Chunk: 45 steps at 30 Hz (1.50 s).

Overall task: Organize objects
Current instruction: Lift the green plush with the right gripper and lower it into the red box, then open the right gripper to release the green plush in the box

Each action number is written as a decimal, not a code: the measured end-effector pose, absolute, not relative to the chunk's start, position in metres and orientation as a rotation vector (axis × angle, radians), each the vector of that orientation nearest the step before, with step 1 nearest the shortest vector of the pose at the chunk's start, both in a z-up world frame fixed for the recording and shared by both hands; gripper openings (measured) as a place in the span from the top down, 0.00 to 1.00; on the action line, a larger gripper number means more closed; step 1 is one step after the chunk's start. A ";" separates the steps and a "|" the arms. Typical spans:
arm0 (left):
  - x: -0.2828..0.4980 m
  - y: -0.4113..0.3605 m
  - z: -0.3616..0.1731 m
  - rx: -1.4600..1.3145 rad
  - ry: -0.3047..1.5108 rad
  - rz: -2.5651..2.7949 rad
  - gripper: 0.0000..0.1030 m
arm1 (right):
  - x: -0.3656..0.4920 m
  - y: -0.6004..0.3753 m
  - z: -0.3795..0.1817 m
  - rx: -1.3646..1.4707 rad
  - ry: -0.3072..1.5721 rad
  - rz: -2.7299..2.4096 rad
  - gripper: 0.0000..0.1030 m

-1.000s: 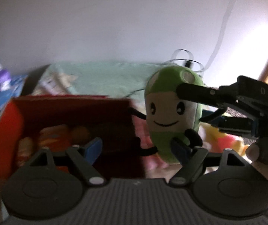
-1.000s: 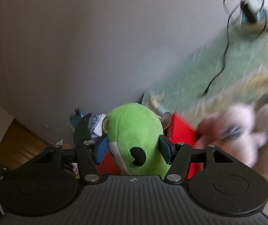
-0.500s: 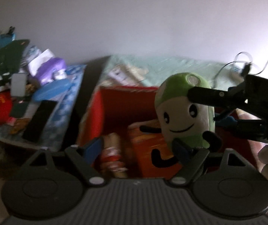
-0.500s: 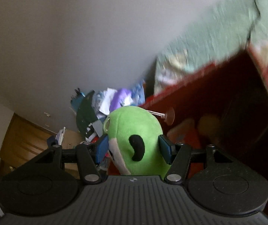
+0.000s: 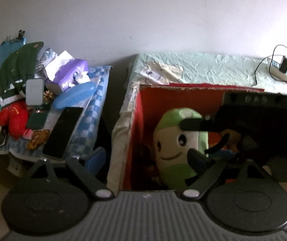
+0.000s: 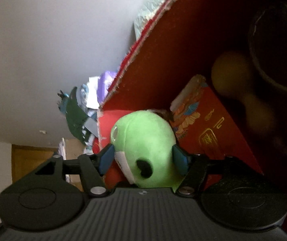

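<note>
A green and white plush toy (image 5: 173,146) with a smiling face stands upright inside the red cardboard box (image 5: 183,86), near its left wall. My right gripper (image 6: 143,159) has its blue pads on the two sides of the plush toy (image 6: 143,136). Its jaws are opening, and the pads still touch the toy. In the left wrist view the right gripper (image 5: 195,136) reaches in from the right across the toy's head. My left gripper (image 5: 146,158) hovers over the box's near left corner. Its jaws are opening with nothing between them.
Inside the box (image 6: 173,50) lie a red packet with gold print (image 6: 209,128), a yellow rounded thing (image 6: 229,72) and a dark round container (image 6: 278,40). A cluttered side table (image 5: 95,92) stands left of it with a black phone (image 5: 63,128). A charger and cable (image 5: 284,64) lie on the green bed cover (image 5: 203,68).
Both grippers swung left and down. The plush toy went from above the bed down into the red box. Both pairs of jaws stand wider than before.
</note>
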State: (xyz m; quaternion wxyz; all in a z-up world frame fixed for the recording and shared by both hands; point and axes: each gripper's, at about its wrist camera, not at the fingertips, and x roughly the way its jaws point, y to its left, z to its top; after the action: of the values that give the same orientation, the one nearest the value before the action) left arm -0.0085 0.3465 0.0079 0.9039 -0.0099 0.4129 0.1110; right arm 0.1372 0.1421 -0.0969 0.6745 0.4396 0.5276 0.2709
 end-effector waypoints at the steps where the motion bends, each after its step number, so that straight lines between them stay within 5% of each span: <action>1: -0.006 0.345 0.006 -0.014 0.861 0.228 0.14 | 0.138 0.142 -0.096 0.987 1.194 0.619 0.34; 12: 0.016 0.341 -0.008 0.006 0.927 0.260 0.02 | 0.136 0.106 -0.078 0.887 1.078 0.581 0.36; 19: 0.021 0.337 -0.010 0.011 0.949 0.263 0.00 | 0.147 0.125 -0.082 0.768 1.113 0.506 0.54; 45: 0.024 0.341 -0.009 -0.001 0.987 0.300 0.00 | 0.156 0.161 -0.078 0.552 1.160 0.589 0.58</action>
State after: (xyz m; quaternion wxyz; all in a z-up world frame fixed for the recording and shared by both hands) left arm 0.0241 0.3412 -0.0092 0.8698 -0.0006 0.4721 0.1433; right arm 0.1560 0.1607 -0.0777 0.7606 0.2536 0.5329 0.2707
